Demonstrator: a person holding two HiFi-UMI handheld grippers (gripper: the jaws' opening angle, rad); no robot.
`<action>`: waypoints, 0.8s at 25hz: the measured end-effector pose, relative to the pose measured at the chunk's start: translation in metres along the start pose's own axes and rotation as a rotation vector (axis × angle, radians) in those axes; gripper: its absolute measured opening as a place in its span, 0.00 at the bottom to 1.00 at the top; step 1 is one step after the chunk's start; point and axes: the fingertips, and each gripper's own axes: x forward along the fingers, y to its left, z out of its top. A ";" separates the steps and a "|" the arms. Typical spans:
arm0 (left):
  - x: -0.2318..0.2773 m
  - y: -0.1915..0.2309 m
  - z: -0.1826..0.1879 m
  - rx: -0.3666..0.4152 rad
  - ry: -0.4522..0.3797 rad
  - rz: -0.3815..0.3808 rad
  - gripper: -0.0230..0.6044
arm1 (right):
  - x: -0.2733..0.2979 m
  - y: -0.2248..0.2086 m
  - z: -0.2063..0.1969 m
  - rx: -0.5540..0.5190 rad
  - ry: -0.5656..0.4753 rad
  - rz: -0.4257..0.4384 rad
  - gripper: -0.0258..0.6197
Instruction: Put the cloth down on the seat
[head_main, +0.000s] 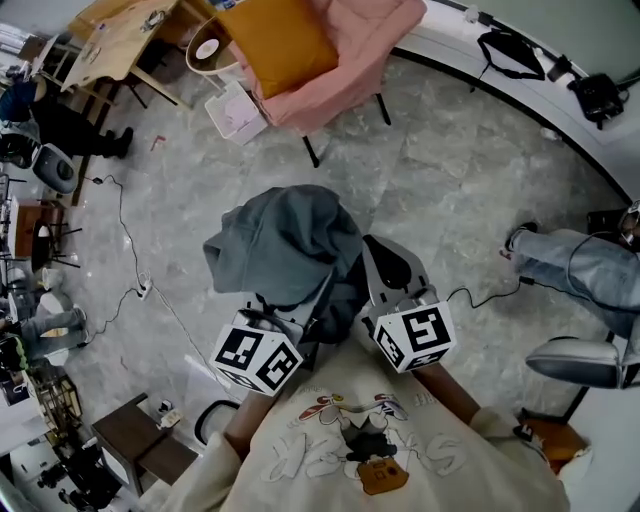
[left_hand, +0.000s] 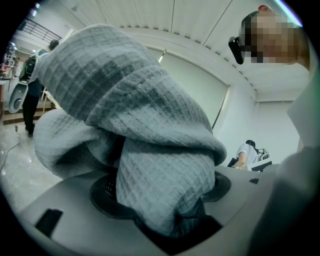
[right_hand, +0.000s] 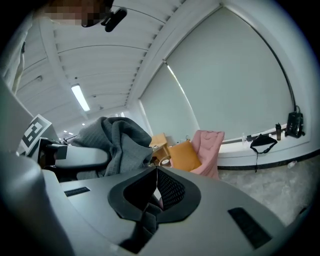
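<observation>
clamping grey cloth (left_hand: 150, 140) in left gripper (left_hand: 162, 210), pink armchair (head_main: 350, 60) ahead

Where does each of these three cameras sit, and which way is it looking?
Head view: sits on the person's head and faces steeply down at the floor; shows their printed top, left gripper and right gripper.
Left gripper view: rides that gripper, faces along jaws closed on the grey cloth; the person looms at right.
Right gripper view: rides that gripper, faces along jaws pinching a cloth fold, toward the pink chair; the left gripper shows at left.
Shared: head and right gripper views both show chair and cloth.
</observation>
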 end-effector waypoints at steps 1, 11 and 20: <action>0.002 0.002 -0.002 -0.005 0.003 -0.001 0.57 | 0.001 -0.001 -0.002 -0.011 0.002 -0.005 0.07; 0.061 0.029 0.016 -0.051 0.015 -0.065 0.57 | 0.051 -0.031 0.013 -0.031 0.035 -0.061 0.07; 0.098 0.103 0.065 -0.087 -0.008 -0.062 0.57 | 0.154 -0.015 0.032 -0.057 0.085 -0.019 0.07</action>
